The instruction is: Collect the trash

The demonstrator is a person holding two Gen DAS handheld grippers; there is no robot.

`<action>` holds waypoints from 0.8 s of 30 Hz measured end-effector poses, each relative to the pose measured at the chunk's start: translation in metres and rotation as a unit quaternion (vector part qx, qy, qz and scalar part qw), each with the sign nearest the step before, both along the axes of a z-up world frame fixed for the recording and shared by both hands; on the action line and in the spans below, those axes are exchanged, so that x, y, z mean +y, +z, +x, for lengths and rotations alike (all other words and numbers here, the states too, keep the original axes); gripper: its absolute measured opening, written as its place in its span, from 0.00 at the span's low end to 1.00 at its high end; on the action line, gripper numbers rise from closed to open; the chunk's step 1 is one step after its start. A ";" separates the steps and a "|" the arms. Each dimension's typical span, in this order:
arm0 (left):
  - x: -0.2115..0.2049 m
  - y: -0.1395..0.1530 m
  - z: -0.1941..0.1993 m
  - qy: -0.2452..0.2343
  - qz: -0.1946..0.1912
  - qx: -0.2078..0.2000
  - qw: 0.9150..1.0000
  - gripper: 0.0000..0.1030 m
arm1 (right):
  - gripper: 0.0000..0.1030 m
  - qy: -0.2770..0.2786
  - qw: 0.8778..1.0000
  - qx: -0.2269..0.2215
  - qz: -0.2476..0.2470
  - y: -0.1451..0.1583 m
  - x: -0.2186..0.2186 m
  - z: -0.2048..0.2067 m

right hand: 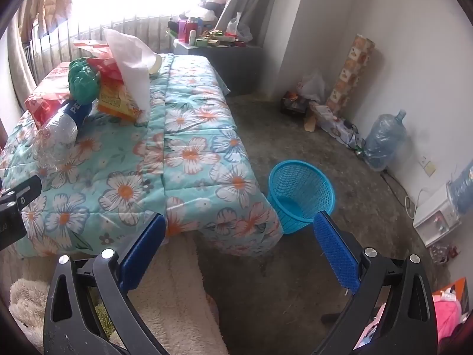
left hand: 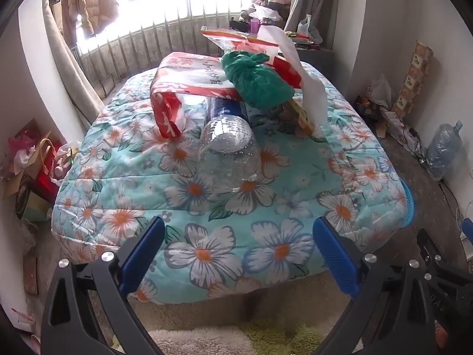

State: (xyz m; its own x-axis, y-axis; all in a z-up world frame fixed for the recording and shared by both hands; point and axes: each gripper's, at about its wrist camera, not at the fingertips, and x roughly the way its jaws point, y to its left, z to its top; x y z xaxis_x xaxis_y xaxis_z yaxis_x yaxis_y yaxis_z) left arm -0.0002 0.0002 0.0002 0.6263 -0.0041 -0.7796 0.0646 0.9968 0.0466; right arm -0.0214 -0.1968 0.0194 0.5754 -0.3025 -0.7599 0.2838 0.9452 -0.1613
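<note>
Upper left of the right view: "PE" shows on my target, a plastic bottle (right hand: 63,121); both my left gripper (left hand: 238,248) and right gripper (right hand: 239,242) gape empty, basket (right hand: 301,192) centre-right.

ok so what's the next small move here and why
Probably ease the left gripper forward to the clear plastic bottle. Both grippers are open and empty, the bottle lies nearest in the trash pile on the floral quilt, and the blue basket waits empty beside the bed.
</note>
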 end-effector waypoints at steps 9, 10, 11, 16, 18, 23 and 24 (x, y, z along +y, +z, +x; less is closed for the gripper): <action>0.000 0.000 0.000 -0.001 -0.004 0.003 1.000 0.95 | 0.93 -0.001 1.000 -0.002 -0.003 0.003 -0.001 -0.001; 0.000 0.001 0.000 -0.001 -0.004 0.003 1.000 0.95 | 0.93 -0.001 1.000 -0.002 -0.003 0.003 -0.001 -0.001; 0.000 0.001 0.000 -0.001 -0.004 0.003 1.000 0.95 | 0.93 -0.001 1.000 -0.002 -0.003 0.003 -0.001 -0.001; 0.000 0.000 0.000 0.001 -0.004 0.001 1.000 0.95 | 0.93 -0.001 1.000 -0.003 -0.003 0.003 -0.001 0.000; 0.000 0.001 0.000 0.002 -0.004 0.001 1.000 0.95 | 0.93 0.000 1.000 -0.003 -0.003 0.003 -0.001 0.000; -0.001 0.003 -0.001 0.003 -0.005 0.003 1.000 0.95 | 0.93 0.000 1.000 -0.002 -0.003 0.002 -0.001 0.000; -0.001 0.003 -0.001 0.004 -0.004 0.003 1.000 0.95 | 0.93 0.000 1.000 -0.003 -0.002 0.002 -0.001 0.000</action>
